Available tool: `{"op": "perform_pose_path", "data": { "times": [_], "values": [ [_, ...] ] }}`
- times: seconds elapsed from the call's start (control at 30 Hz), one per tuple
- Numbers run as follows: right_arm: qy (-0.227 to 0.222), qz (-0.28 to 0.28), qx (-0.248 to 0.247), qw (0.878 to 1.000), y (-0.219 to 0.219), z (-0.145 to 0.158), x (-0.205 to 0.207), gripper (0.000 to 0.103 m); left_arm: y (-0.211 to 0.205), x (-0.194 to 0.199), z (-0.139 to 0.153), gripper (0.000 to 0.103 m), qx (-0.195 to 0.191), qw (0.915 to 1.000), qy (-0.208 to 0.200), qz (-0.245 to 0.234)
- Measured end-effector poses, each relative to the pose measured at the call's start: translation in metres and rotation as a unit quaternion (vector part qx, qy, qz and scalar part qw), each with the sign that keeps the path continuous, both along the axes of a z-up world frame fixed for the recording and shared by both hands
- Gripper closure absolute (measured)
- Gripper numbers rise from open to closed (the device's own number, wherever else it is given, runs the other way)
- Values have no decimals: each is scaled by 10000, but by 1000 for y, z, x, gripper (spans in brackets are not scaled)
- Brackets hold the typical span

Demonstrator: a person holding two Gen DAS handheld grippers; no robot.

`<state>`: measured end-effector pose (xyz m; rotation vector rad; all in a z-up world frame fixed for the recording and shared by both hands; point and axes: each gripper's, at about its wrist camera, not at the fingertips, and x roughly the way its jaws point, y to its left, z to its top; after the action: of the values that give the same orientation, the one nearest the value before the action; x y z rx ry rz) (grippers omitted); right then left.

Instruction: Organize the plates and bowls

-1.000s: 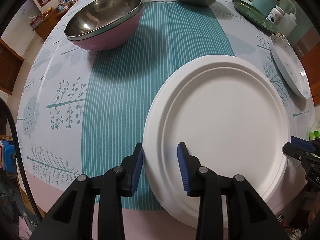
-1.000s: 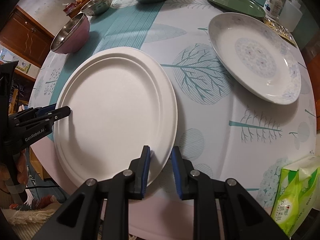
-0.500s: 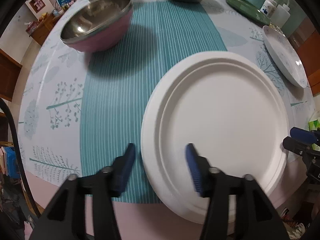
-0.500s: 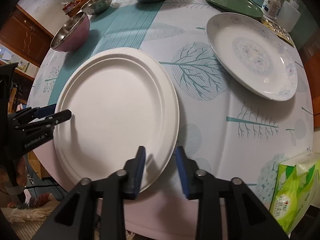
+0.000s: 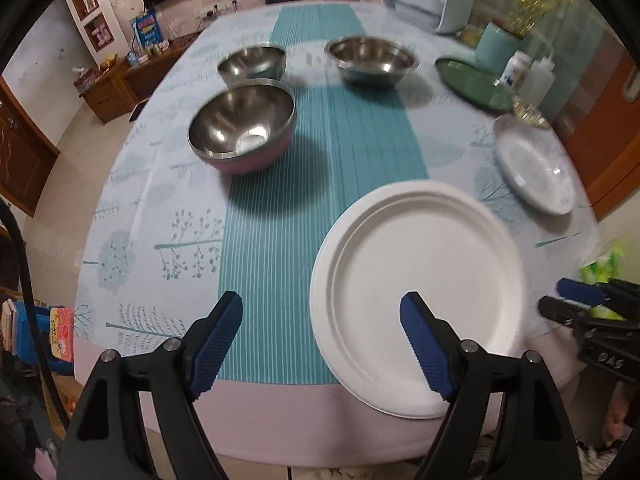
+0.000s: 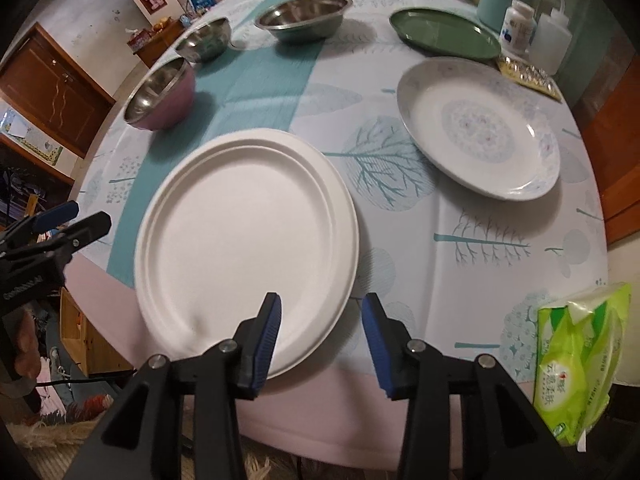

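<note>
Plates first: the round white paper plate (image 5: pixel 420 280) lies flat at the table edge, just ahead of both tools. Left gripper (image 5: pixel 322 332) and right gripper (image 6: pixel 320 326), clamped on its rim a second ago, now gape wide and empty, so it counts as placed.
</note>
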<state>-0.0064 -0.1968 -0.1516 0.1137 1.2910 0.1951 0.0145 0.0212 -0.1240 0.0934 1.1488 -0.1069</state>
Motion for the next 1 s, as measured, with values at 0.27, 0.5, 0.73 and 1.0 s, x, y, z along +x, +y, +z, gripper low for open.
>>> {"op": "perform_pose_path", "data": {
  "times": [0.27, 0.5, 0.73, 1.0],
  "values": [
    [-702, -55, -92, 9975, 15, 53, -12, 61, -1, -13, 66, 20, -304, 9966, -648, -411],
    [-1117, -451, 3, 9927, 21, 94, -16, 61, -3, -12, 109, 20, -435, 9922, -884, -766],
    [-1574, -999, -126, 9824, 20, 130, -26, 60, 0, 1, 134, 20, -623, 9869, -1056, -1044],
    [-2007, -1637, -634, 9638, 11, 161, -41, 47, -9, 18, 147, 20, -678, 9781, -1426, -1357]
  ]
}}
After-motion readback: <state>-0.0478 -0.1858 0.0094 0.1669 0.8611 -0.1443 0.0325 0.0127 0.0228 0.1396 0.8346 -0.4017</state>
